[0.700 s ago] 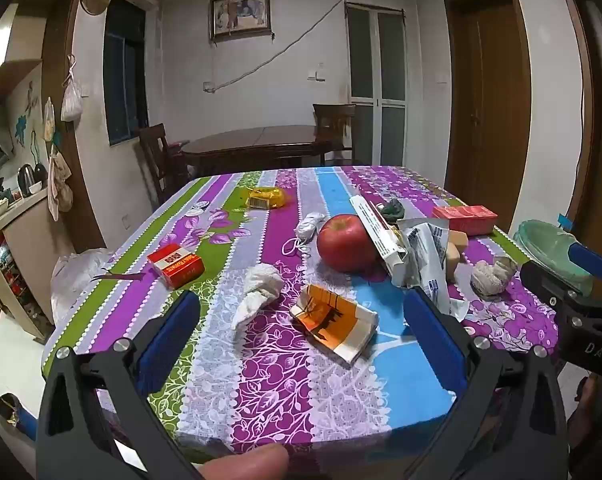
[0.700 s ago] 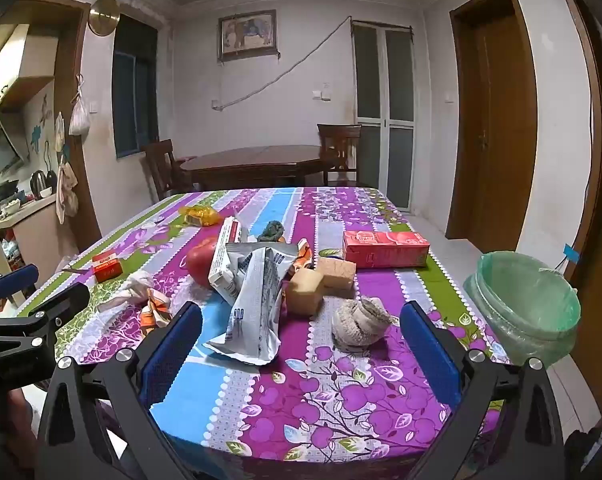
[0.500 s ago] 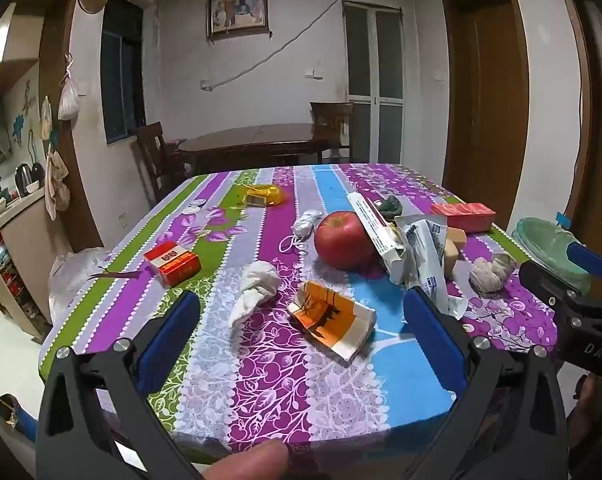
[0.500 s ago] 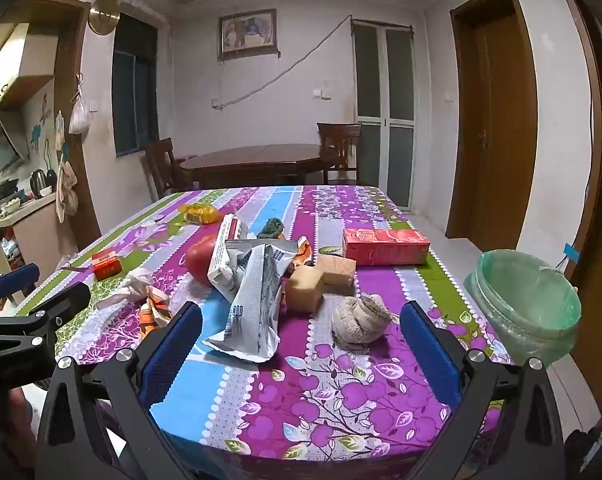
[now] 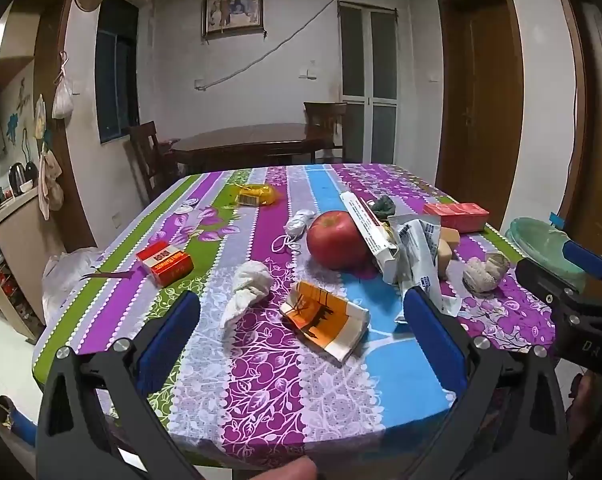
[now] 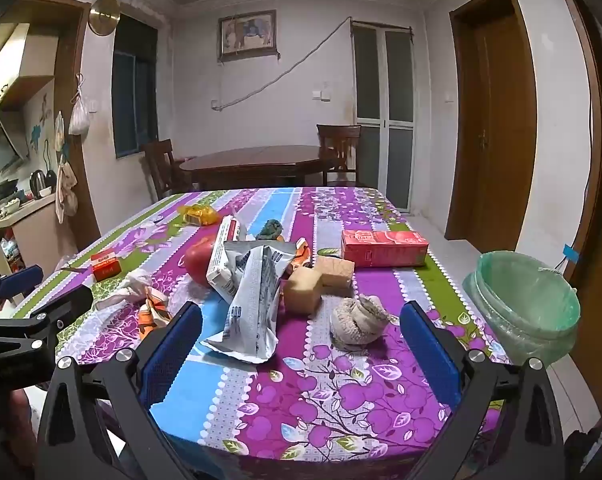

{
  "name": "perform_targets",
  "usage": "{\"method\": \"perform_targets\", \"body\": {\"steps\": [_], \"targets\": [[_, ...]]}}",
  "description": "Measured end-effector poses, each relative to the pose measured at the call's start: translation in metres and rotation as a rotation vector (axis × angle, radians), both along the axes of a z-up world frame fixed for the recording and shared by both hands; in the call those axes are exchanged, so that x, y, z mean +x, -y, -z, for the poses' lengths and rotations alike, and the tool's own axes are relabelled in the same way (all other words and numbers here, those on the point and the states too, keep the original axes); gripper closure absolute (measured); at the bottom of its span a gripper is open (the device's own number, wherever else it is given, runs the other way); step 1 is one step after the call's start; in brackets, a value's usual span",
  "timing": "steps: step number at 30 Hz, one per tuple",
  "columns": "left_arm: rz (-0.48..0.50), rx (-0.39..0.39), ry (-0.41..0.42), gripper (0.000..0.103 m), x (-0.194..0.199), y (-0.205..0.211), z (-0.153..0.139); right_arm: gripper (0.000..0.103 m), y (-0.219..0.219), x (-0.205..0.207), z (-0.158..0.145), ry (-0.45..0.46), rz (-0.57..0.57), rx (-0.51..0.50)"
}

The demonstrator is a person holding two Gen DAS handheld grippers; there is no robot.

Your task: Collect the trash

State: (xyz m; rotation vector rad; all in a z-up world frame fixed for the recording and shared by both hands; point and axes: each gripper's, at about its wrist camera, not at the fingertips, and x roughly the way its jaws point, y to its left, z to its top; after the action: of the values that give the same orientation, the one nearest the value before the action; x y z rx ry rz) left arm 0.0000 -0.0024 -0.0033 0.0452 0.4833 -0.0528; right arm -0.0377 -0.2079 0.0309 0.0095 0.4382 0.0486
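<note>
Litter lies on a table with a striped purple cloth (image 5: 261,380). In the left wrist view my left gripper (image 5: 301,332) stands open near the front edge, nothing between its blue pads; ahead lie a crumpled white tissue (image 5: 249,286) and an orange-and-white wrapper (image 5: 325,318). My right gripper (image 6: 301,336) is open too, facing a grey foil bag (image 6: 255,300) and a balled greyish rag (image 6: 357,322). A bin lined with a green bag (image 6: 525,304) stands right of the table.
Also on the cloth: a red apple (image 5: 335,240), a white carton (image 5: 369,232), a small red pack (image 5: 165,262), a yellow wrapper (image 5: 255,196), a red box (image 6: 383,248), two tan sponge blocks (image 6: 317,284). A wooden table and chairs (image 5: 249,146) stand behind.
Both views have shifted only slightly; the left view has drawn back and tilted up a little from the table. Both grippers stay open and no item has moved.
</note>
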Motion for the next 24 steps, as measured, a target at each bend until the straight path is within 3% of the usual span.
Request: {"method": "perform_targets", "body": {"steps": [24], "targets": [[0.029, -0.005, -0.008, 0.005, 0.0048, 0.0011, 0.0012, 0.004, 0.0005, -0.0004, -0.0042, 0.003, 0.004, -0.003]]}}
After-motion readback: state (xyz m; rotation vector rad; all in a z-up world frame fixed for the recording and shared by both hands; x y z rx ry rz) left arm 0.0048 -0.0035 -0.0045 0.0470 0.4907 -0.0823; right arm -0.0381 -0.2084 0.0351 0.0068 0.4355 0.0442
